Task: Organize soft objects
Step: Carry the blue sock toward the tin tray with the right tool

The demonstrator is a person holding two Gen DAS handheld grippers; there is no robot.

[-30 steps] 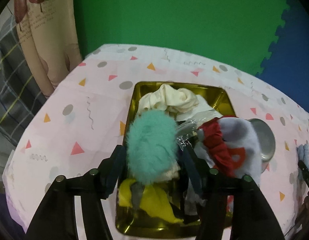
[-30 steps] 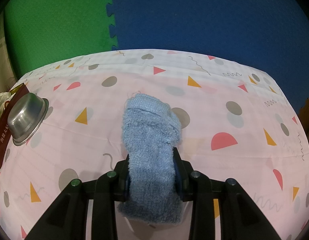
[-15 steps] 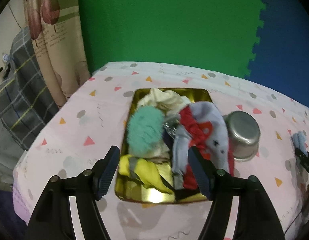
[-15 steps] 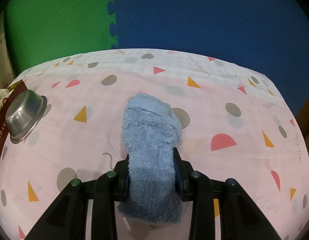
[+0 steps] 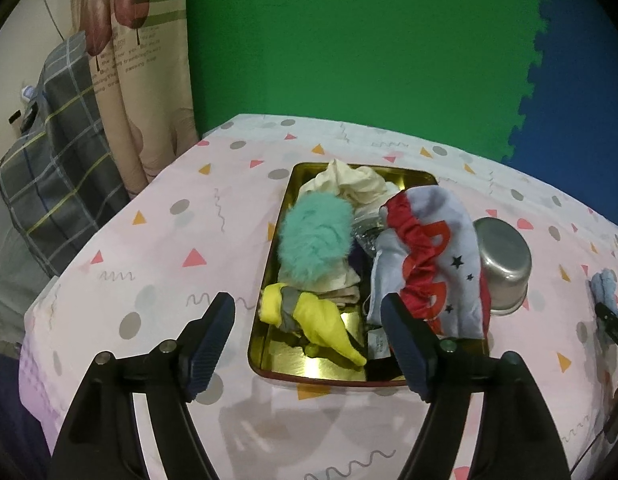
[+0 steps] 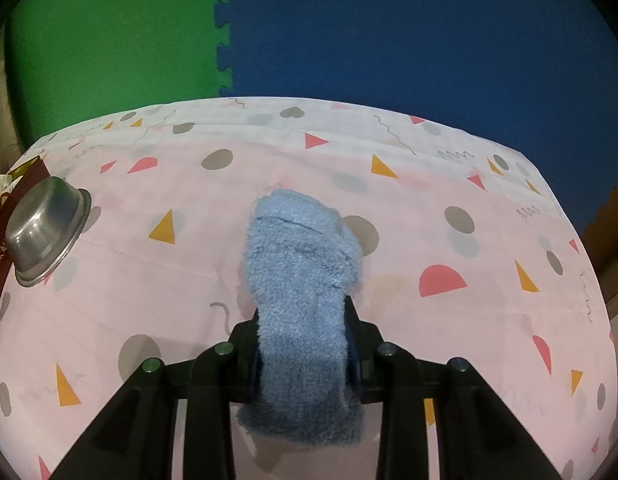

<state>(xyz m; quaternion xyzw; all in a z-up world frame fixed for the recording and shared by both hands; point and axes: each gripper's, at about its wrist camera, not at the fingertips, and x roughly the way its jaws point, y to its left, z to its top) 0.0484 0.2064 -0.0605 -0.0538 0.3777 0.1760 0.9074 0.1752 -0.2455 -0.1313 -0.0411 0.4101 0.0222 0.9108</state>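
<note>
The left gripper point(image 5: 309, 334) is opening its empty fingers before the full tray point(image 5: 275, 280). The right gripper point(image 6: 303, 344) is squeezing tighter on the blue sock point(image 6: 301, 280), not yet put away.

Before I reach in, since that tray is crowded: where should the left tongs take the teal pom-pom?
Grip the teal pom-pom across its round fluffy middle, coming from above. It sits on top of the pile in the gold tray, so its sides look clear.

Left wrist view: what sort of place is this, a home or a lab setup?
Probably a room in a home, staged for recording: a table under a patterned tablecloth, a printed curtain beside plaid bedding, and green and blue foam mats lining the wall.
</note>
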